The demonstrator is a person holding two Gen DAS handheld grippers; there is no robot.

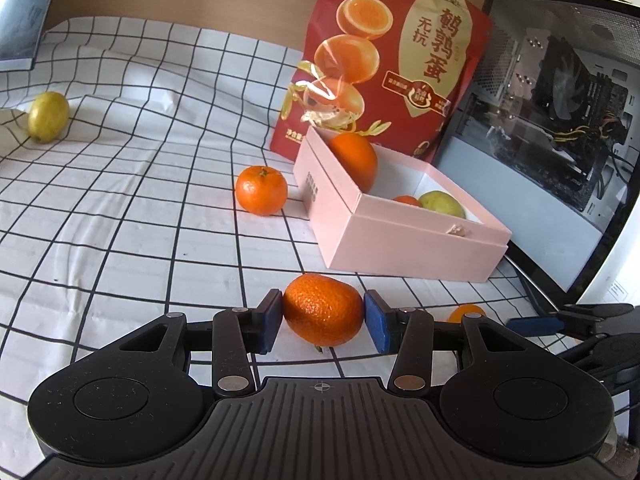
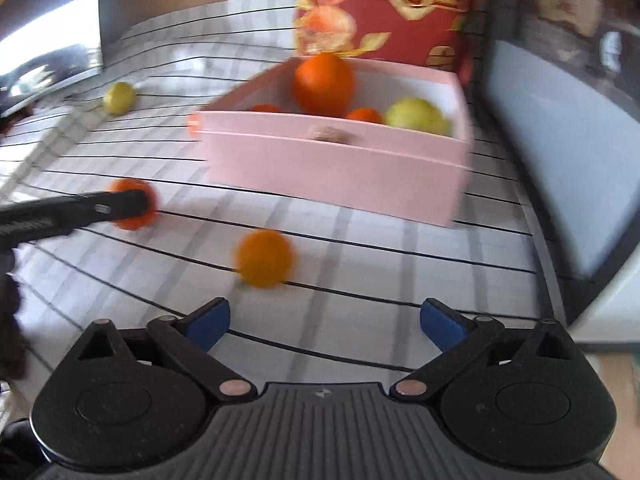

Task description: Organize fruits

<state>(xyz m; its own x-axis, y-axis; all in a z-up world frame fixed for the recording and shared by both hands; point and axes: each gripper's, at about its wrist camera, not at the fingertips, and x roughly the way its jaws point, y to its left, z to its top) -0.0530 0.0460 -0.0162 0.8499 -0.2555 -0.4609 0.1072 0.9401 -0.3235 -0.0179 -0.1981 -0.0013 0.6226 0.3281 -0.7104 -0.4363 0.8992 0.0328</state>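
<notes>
Left gripper [image 1: 323,318]: blue-padded fingers [image 1: 375,320] part open, both pads pressed on a pebbly-skinned orange tangerine [image 1: 323,309], which sits low over the white cloth with a black grid [image 1: 120,216] covering the counter.

Right gripper [image 2: 325,322]: fingers [image 2: 440,326] spread wide, nothing between them. The right wrist view is motion-blurred, so detail there is soft. A small round yellow-orange fruit [image 2: 264,258] lies on the cloth just ahead of those fingers, at about 11 o'clock, clear of both pads. In the left wrist view only its top edge shows [image 1: 466,313], at 3 o'clock of the held tangerine, next to the right gripper's finger.

Further out: an open pale pink cardboard box [image 1: 400,240] at 1 o'clock from the left gripper. Inside: one large smooth orange [image 1: 356,158] at the far corner, a small orange fruit [image 1: 407,200], and a yellow-green pear-shaped fruit [image 1: 442,205] touching it. A round tangerine with a green stem stub [image 1: 261,189] stands on the cloth just beside the box's left wall, probably not touching.

Behind the box: an upright red foil snack pouch with egg pictures [image 1: 384,60]. To its right, a glass-sided computer case [image 1: 552,112].

Far, at 10 o'clock: a lone yellow-green round fruit [image 1: 48,117] on the cloth, well apart from the rest.
</notes>
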